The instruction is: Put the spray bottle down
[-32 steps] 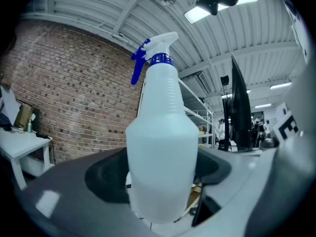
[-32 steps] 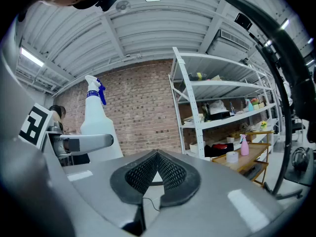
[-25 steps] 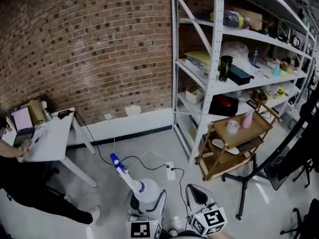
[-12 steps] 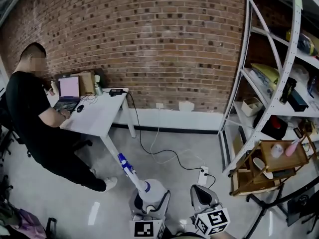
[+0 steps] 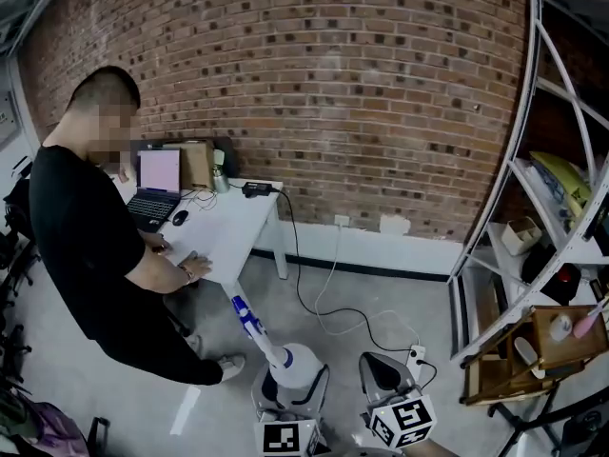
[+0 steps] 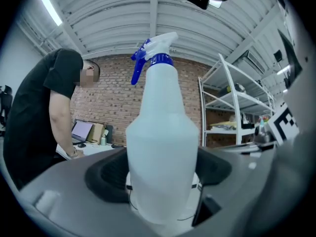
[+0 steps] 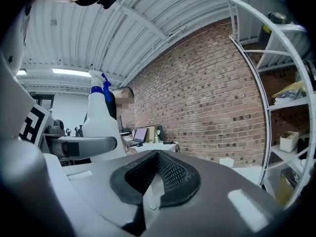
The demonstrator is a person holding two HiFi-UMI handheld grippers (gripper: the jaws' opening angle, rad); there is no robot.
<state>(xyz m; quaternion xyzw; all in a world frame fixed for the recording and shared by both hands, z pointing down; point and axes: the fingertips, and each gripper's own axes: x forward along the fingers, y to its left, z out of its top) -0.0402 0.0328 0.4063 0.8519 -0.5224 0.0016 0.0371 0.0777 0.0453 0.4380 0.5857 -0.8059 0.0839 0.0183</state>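
Note:
A white spray bottle [image 5: 293,363] with a blue trigger head [image 5: 244,314] leans up and to the left at the bottom of the head view. My left gripper [image 5: 290,381] is shut on its body. In the left gripper view the bottle [image 6: 163,152] stands upright between the dark pads [image 6: 111,174], which press on both of its sides. My right gripper [image 5: 384,377] hangs just right of it, shut with nothing in it; its ribbed pads [image 7: 168,174] meet. The bottle [image 7: 101,125] also shows at the left of the right gripper view.
A person in a black shirt [image 5: 90,227] leans over a white desk [image 5: 228,241] with a laptop [image 5: 158,173] by the brick wall. Cables and a power strip [image 5: 415,355] lie on the grey floor. Metal shelving [image 5: 533,150] and a wooden cart [image 5: 552,346] stand at right.
The head view has swung left: the desk and person have come toward the middle, the shelves have slid to the right edge. The person now stands bent over the desk. Both grippers keep their hold.

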